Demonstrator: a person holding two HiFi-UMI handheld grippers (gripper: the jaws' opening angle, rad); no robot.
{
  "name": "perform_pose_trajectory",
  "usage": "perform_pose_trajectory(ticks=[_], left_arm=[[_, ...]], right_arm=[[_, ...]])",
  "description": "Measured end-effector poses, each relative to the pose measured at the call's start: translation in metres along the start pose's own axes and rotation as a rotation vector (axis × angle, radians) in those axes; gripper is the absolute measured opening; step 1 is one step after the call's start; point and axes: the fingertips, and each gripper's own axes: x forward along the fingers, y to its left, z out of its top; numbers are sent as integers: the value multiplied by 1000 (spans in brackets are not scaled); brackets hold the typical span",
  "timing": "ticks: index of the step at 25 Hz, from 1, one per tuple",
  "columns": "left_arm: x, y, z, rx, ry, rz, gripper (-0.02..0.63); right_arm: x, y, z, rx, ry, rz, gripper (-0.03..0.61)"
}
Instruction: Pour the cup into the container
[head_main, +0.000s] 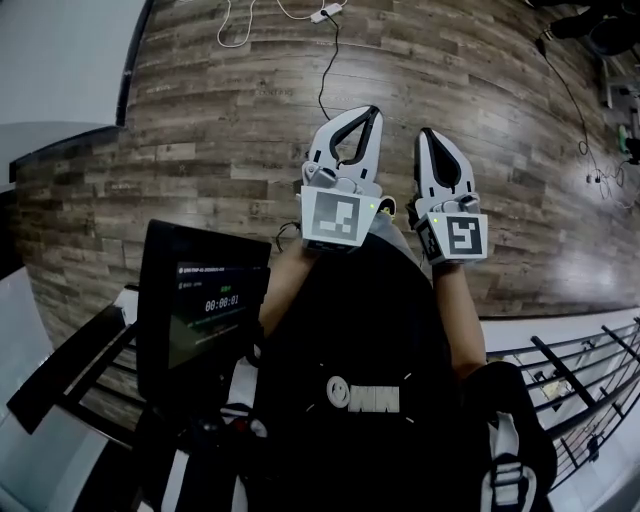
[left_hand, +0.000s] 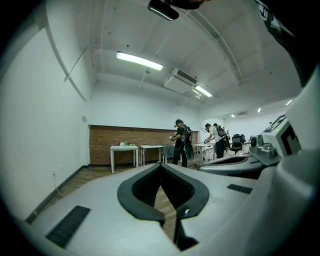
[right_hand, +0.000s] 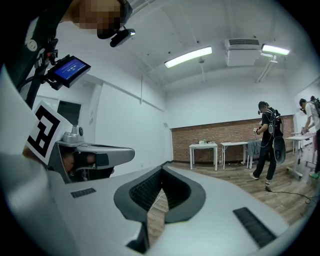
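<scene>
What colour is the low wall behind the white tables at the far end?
The wall is reddish-brown brick; it shows clearest in the right gripper view.

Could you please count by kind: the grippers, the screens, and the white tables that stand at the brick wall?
Grippers: 2, the left gripper and the right gripper
Screen: 1
White tables: 2
Total: 5

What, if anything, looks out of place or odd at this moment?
No cup or container shows in any view. The left tongs and right tongs are both shut on nothing, above the wooden floor. Loose cables lie across it. Nothing looks spilled or damaged.
</scene>
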Motion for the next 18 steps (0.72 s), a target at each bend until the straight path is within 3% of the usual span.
perform_pose_trajectory(ticks=[18], left_arm=[[27,-11,20,99,-6,-26,0]], right_arm=[[16,-29,30,-45,-19,-157,5]])
